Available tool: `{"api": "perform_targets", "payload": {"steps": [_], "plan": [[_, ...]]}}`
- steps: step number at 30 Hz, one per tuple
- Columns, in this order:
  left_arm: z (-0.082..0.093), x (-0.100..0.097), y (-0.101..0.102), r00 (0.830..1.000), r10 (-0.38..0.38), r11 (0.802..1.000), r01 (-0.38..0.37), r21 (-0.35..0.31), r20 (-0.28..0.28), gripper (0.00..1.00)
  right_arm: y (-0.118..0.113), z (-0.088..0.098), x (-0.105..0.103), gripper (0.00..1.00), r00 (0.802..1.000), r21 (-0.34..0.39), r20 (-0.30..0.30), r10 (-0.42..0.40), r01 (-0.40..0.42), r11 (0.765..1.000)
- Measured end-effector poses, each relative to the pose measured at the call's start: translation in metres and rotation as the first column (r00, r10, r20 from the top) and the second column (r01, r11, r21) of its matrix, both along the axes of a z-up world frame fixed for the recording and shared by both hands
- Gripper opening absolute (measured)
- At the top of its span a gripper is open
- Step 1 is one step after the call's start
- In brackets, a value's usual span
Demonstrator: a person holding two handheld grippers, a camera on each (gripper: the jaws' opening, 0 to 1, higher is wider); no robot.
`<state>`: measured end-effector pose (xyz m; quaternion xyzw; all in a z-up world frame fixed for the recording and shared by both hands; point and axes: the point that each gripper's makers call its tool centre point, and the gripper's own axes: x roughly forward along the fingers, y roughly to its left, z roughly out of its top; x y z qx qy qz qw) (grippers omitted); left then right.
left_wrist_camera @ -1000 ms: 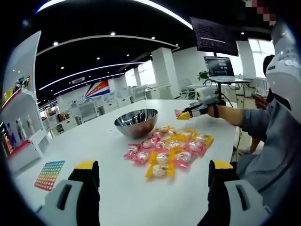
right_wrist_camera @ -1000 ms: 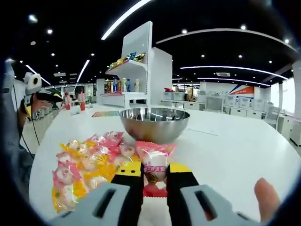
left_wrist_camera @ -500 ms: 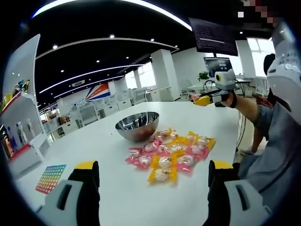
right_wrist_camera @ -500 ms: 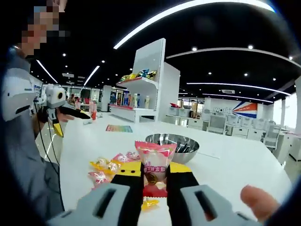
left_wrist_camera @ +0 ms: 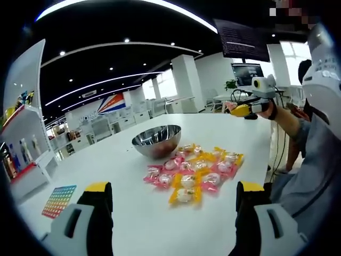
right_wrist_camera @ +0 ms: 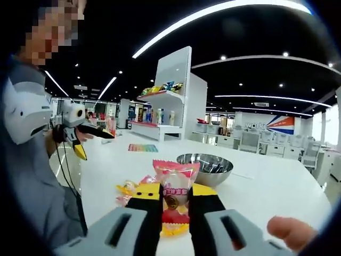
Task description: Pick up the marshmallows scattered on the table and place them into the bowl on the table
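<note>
The right gripper (right_wrist_camera: 170, 205), raised above the white surface (right_wrist_camera: 256, 181), has its yellow-tipped black jaws pinching a pink-wrapped marshmallow packet (right_wrist_camera: 175, 184) that stands upright between them. Beyond it sits the shiny round steel bowl (right_wrist_camera: 204, 168), with a few loose packets just beside the jaws. In the left gripper view, the left gripper (left_wrist_camera: 173, 208) hovers with its jaws spread wide apart, holding nothing. Ahead lies the cluster of pink and yellow wrapped marshmallows (left_wrist_camera: 193, 172) on the surface, touching one another, just beside the bowl (left_wrist_camera: 156, 140). A multicoloured grid card (left_wrist_camera: 58, 200) lies well apart from them.
</note>
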<state>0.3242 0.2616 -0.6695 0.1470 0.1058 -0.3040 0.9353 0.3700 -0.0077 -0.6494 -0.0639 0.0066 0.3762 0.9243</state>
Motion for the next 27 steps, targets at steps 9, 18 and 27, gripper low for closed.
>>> {"api": "perform_targets", "payload": {"steps": [9,18,27], "plan": [[0.0,0.0,0.0,1.0,-0.002,1.0,0.002,0.004,0.003,0.96,-0.002,0.03,-0.014,0.14,0.999,0.035,0.047,-0.016,0.015,0.999],[-0.001,-0.003,-0.002,1.0,-0.013,1.0,0.013,0.016,0.007,0.96,0.023,0.121,-0.02,0.14,0.972,0.006,0.218,0.082,-0.085,0.996],[0.0,-0.007,0.002,1.0,0.002,1.0,-0.002,0.02,0.011,0.96,0.054,0.208,0.014,0.14,0.94,-0.046,0.325,0.101,-0.091,0.995]]}}
